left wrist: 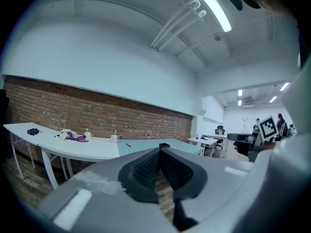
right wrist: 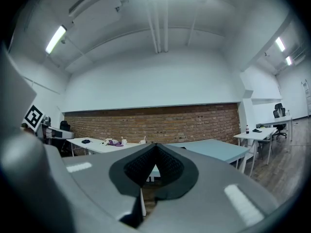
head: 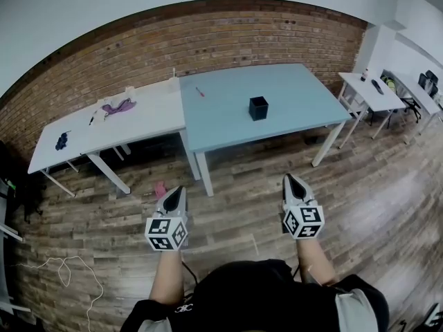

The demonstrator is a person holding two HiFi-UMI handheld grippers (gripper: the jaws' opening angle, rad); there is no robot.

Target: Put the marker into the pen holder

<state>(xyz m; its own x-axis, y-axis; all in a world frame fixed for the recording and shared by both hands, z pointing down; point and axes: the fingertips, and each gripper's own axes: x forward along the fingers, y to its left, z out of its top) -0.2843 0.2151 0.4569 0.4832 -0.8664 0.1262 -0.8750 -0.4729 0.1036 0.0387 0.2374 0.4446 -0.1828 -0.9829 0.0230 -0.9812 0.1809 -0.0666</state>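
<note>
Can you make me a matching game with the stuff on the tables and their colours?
Things:
1. marker
2. pen holder
3. cloth
4. table under the pen holder

Colours:
A. black
B. purple
C. red
D. pale blue

Pairs: 1-C, 2-A, 3-B, 4-D

Black pen holder [head: 258,108] stands on the blue table [head: 291,92]; a red marker [head: 200,92], probably, lies well apart.
</note>
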